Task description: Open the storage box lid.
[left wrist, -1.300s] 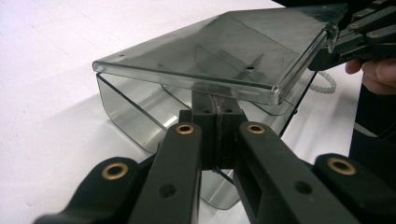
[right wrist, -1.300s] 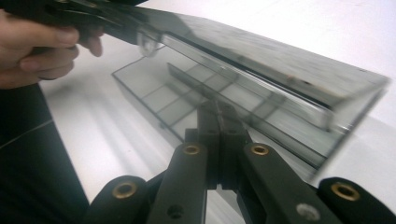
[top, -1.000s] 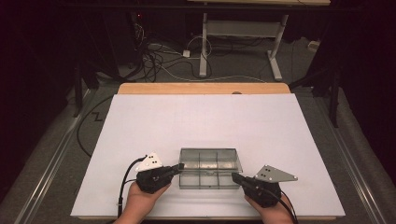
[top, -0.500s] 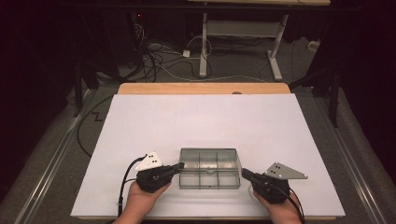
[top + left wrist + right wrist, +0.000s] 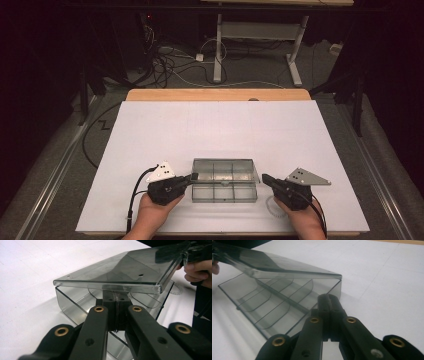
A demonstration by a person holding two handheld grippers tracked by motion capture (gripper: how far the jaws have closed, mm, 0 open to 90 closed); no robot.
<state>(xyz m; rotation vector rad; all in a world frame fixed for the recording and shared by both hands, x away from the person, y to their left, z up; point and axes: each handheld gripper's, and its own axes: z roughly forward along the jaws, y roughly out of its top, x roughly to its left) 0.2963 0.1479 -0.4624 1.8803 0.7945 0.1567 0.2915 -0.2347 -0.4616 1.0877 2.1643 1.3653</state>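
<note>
A clear plastic box [image 5: 224, 187] with inner dividers sits on the white surface [image 5: 220, 130], near its front edge and about midway between the person's two hands. Its long axis runs side to side, so each short end faces one gripper. The hinged lid [image 5: 120, 270] is partly raised, tilted up over the compartments rather than lying flat or standing upright. The left gripper [image 5: 191, 177] is at the box's left end, its jaws pressed fully together with no gap between them; in the left gripper view the tips [image 5: 115, 311] sit right under the lid's edge, above the box wall. They look to be propping the lid from below, not pinching it, though I cannot be sure they actually touch. The right gripper [image 5: 264, 178] is just beside the box's right end, jaws likewise closed tight on nothing; in the right gripper view the tips [image 5: 328, 300] point at the near corner of the box, just short of the wall [image 5: 334, 290], seemingly apart from it. I see nothing in the compartments. The lid seems to hinge along the far long side, with its free edge toward the person, so I judge that whichever way the lid goes next, the left gripper is the one placed to carry it, already under the lid, while the right one is well set to steady the box at the opposite end.
</note>
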